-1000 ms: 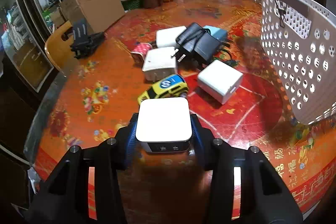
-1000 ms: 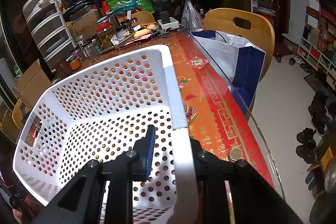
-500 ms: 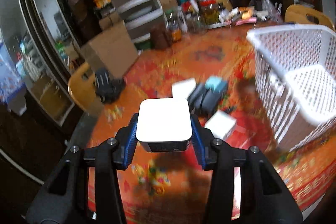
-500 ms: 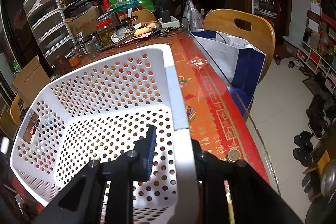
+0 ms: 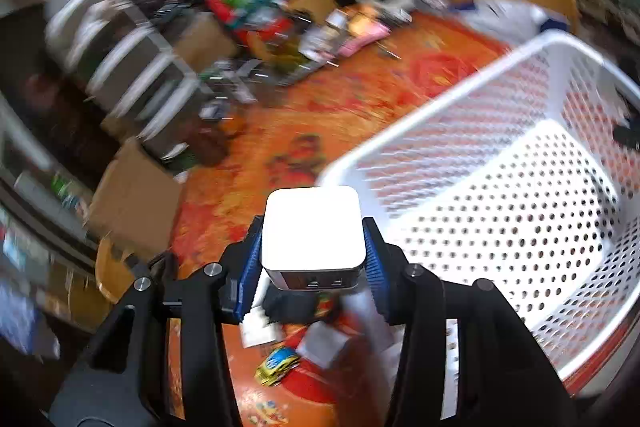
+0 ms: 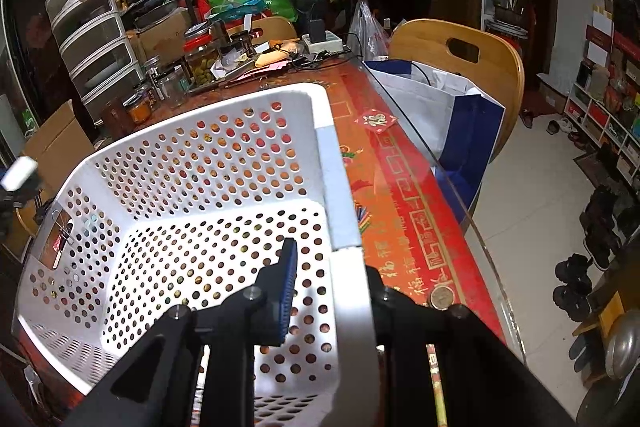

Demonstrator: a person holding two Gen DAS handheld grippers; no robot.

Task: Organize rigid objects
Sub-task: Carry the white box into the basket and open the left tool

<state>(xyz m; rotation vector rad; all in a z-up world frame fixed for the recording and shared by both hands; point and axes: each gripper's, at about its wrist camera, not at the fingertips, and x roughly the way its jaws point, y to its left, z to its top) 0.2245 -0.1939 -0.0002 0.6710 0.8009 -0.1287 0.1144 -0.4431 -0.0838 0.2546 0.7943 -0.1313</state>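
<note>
With the white square charger block (image 5: 313, 227) clamped between the blue pads of the left gripper (image 5: 312, 259) near the corner of the white perforated plastic basket (image 5: 500, 195), whose far rim (image 6: 352, 291) is pinched by the right gripper (image 6: 326, 291), the block is probably best carried past the blurred near rim and released low inside

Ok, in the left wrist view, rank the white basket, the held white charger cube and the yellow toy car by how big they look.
1. white basket, by far the largest.
2. white charger cube, though it looks inflated by nearness to the camera in the left gripper.
3. yellow toy car, smallest and blurred.
</note>
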